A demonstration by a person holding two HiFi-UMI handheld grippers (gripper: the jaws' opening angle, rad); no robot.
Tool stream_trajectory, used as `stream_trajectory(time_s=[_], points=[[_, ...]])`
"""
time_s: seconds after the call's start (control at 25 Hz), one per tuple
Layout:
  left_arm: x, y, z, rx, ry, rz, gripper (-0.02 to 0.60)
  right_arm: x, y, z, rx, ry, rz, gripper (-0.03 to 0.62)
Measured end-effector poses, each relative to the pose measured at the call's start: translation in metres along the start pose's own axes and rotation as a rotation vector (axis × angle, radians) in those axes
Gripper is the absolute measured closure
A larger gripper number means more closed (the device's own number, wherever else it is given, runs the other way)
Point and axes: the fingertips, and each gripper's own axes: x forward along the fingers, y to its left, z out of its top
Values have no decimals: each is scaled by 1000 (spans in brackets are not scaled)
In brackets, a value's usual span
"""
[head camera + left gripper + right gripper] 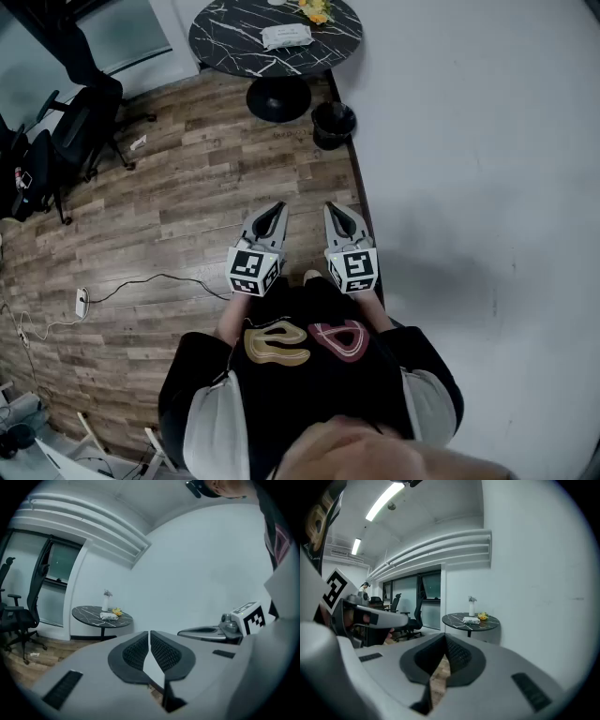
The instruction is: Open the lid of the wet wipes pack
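Standing well apart from the round dark counter [216, 49], the person holds both tools at waist level over the wood floor [178, 216], aimed roughly toward it. Task not started, as far as I can judge.

- wet wipes pack [286, 36]: lies flat on the counter top, near the middle, far from both tools. Also seen small in the left gripper view [108, 616] and the right gripper view [470, 619]. Too small to read the lid, and nothing is touching the pack.
- left gripper [278, 205]: fingers together, tips meeting with only a thin slit behind them, nothing between [149, 633].
- right gripper [331, 206]: fingers together too, nothing held, floor showing below them [444, 635]. The two tools sit side by side, near each other, not touching.
- Other stuff on the counter: a white bottle [107, 601] upright behind the pack, and something yellow [314, 9] just beside it, can't tell what it is.
- black bin [334, 122] stands on the floor beside the counter's pedestal. Office chairs [84, 122] are off to the left, a cable [141, 281] runs across the floor.

Done: nothing visible. Left: everything. Walk up to the counter, spread the fingers, probably steady the pack with one tool and catch the lid's edge with the other, then flip it up. The approach is the step in hand now.
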Motion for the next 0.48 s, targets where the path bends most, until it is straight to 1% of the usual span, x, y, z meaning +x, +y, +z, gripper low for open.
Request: stream_trajectory(time_s=[0.12, 0.24, 0.48], points=[[-6, 2, -3, -8, 0, -16, 555, 1, 6, -2, -3, 7, -8, 584], [-15, 2, -6, -21, -6, -60, 554, 3, 17, -2, 4, -2, -14, 584], [-26, 18, -8, 17, 11, -90, 554, 10, 34, 6, 61, -50, -45, 583]])
